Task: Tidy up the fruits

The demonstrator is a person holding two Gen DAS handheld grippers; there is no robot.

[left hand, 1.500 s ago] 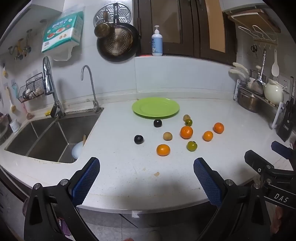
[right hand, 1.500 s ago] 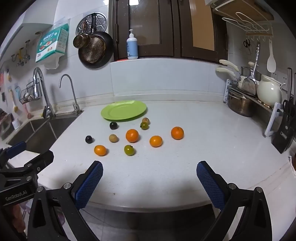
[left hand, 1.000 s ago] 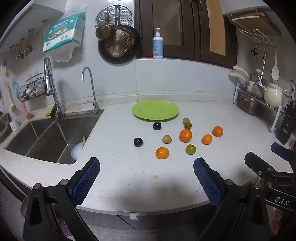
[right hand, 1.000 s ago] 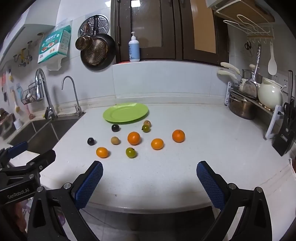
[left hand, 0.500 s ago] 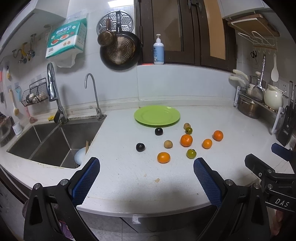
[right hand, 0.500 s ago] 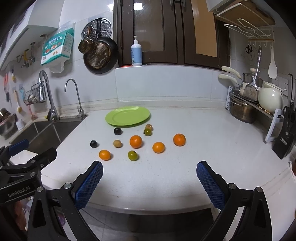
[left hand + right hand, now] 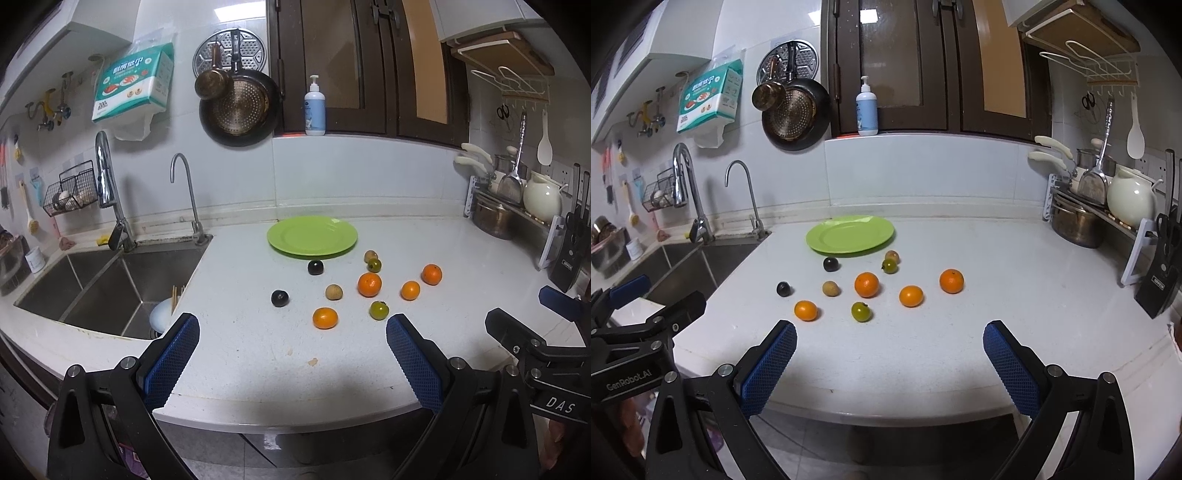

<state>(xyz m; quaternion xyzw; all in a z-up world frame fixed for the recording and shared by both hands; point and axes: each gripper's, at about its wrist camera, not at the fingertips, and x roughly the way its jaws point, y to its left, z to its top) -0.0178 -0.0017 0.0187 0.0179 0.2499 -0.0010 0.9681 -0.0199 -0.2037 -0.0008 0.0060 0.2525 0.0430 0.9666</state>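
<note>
Evidently nothing has started: both the left gripper (image 7: 291,347) and right gripper (image 7: 889,349) hang wide apart and empty at the counter's (image 7: 461,251) edge, while the fruits (image 7: 369,284) lie scattered before the bare green plate (image 7: 312,236), presumably their destination.

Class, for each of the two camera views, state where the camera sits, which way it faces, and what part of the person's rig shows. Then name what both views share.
Left wrist view: sits on the left gripper, held off the white countertop's front edge, facing the back wall; its open blue-padded fingers show, with the right gripper alongside.
Right wrist view: sits on the right gripper, facing likewise; the left gripper shows.
Shared: round green plate, scattered fruits.
</note>
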